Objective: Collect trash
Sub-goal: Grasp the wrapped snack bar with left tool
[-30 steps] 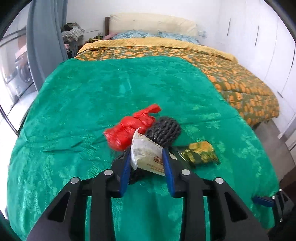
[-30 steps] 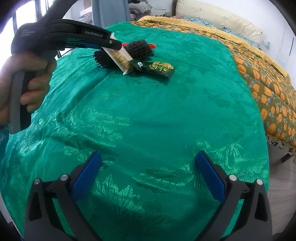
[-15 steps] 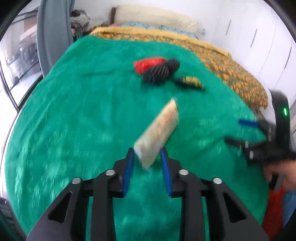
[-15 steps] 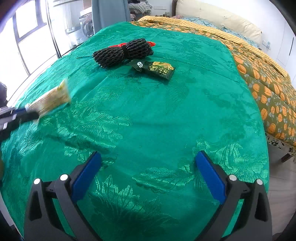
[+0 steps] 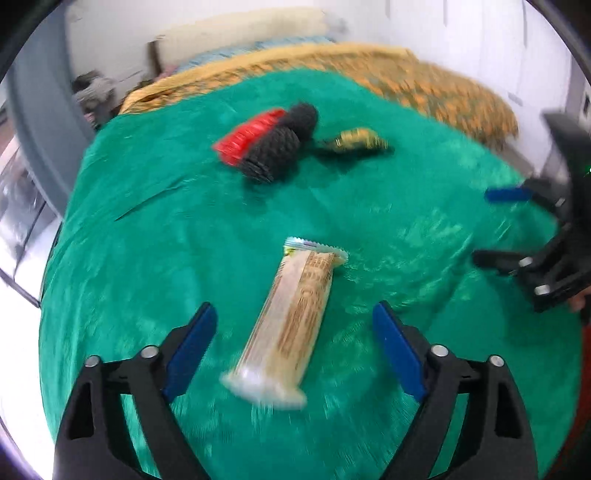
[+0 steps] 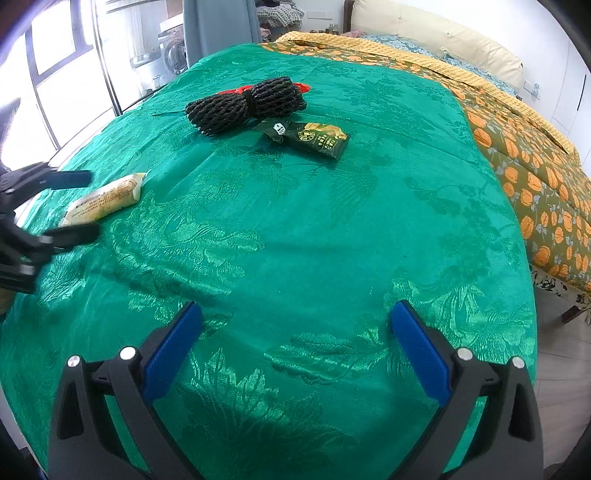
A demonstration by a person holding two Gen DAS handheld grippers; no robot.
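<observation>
A beige snack wrapper (image 5: pixel 291 321) lies between the open fingers of my left gripper (image 5: pixel 293 350), loose from both pads, over the green bedspread (image 5: pixel 147 240). It also shows in the right wrist view (image 6: pixel 105 199), beside my left gripper (image 6: pixel 70 205). A black foam net (image 6: pixel 247 103), a red foam net (image 5: pixel 251 134) behind it and a dark green packet (image 6: pixel 314 138) lie further up the bed. My right gripper (image 6: pixel 295 343) is open and empty above the bedspread's near edge; it also shows in the left wrist view (image 5: pixel 498 225).
An orange patterned quilt (image 6: pixel 517 147) and pillows (image 6: pixel 443 33) cover the far part of the bed. A grey curtain (image 6: pixel 218 26) and window (image 6: pixel 55 81) stand at the left. Bare floor (image 6: pixel 561 350) lies off the bed's right side.
My left gripper carried the beige wrapper away from the pile toward the near left of the bed, then opened and let it go. My right gripper stayed still.
</observation>
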